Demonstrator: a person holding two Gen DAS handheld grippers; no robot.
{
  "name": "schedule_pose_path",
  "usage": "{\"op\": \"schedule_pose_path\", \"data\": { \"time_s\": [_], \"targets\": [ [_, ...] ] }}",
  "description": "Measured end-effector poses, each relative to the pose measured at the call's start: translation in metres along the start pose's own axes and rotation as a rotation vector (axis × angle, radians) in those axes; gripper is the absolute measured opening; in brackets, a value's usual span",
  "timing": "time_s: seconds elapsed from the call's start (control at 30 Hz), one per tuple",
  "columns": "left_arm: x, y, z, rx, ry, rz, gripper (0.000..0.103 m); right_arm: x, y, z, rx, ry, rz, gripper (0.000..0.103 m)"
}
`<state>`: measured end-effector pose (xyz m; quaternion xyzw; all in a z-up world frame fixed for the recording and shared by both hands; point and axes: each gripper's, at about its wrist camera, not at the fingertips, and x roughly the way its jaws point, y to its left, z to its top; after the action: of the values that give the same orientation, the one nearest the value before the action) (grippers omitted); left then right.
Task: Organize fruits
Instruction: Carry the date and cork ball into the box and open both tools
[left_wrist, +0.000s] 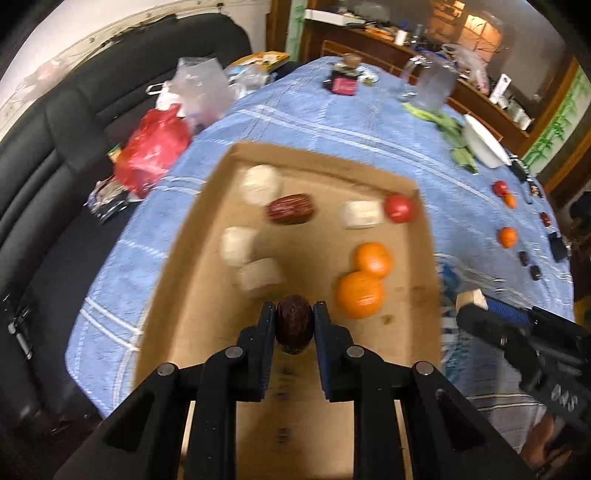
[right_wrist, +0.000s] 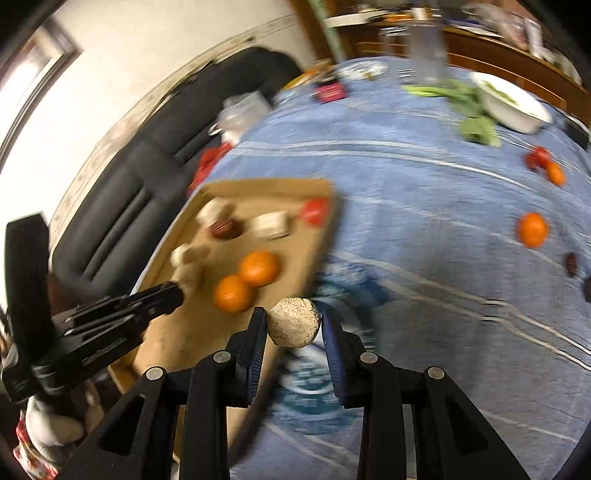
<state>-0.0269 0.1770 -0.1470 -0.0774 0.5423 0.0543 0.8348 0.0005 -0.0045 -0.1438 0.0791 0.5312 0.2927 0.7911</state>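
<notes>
Blue, white-striped tablecloth (left_wrist: 332, 122); tan cardboard tray (left_wrist: 207, 266); two orange round tangerines (left_wrist: 364, 280); dark red wrinkled date (left_wrist: 294, 326).

The right gripper (right_wrist: 293, 325) pinches a pale, grainy round piece (right_wrist: 293, 326) between its two fingers. Just past its left finger lies the cardboard tray (right_wrist: 295, 258), with two oranges (right_wrist: 245, 282) side by side nearest the tongs. The left gripper (right_wrist: 177, 291) reaches into the tray from the far left. Well off to the right, a lone orange (right_wrist: 532, 229) sits on the blue cloth (right_wrist: 424, 206).
</notes>
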Motion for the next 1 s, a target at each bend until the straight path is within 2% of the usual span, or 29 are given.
{"op": "schedule_pose_path", "data": {
  "time_s": [0.23,0.53,0.7,0.8,0.87,1.0],
  "targets": [
    [0.018,0.018,-0.007,0.027,0.043,0.02,0.02,0.039,0.043,-0.009,-0.093,0.053,-0.022,0.034],
    [0.027,0.029,-0.008,0.032,0.056,0.029,0.02,0.071,0.053,-0.015,-0.12,0.096,-0.059,0.034],
    [0.025,0.032,-0.005,0.029,0.046,0.035,0.02,0.077,0.063,-0.016,-0.167,0.081,-0.083,0.035],
    [0.021,0.034,-0.003,0.02,0.036,0.037,0.026,0.079,0.069,-0.016,-0.186,0.077,-0.096,0.036],
    [0.017,0.036,-0.001,0.01,0.026,0.037,0.038,0.078,0.068,-0.014,-0.182,0.079,-0.086,0.038],
    [0.008,0.036,0.003,-0.008,-0.001,0.036,0.041,0.073,0.069,-0.013,-0.184,0.071,-0.073,0.038]
  ]
}}
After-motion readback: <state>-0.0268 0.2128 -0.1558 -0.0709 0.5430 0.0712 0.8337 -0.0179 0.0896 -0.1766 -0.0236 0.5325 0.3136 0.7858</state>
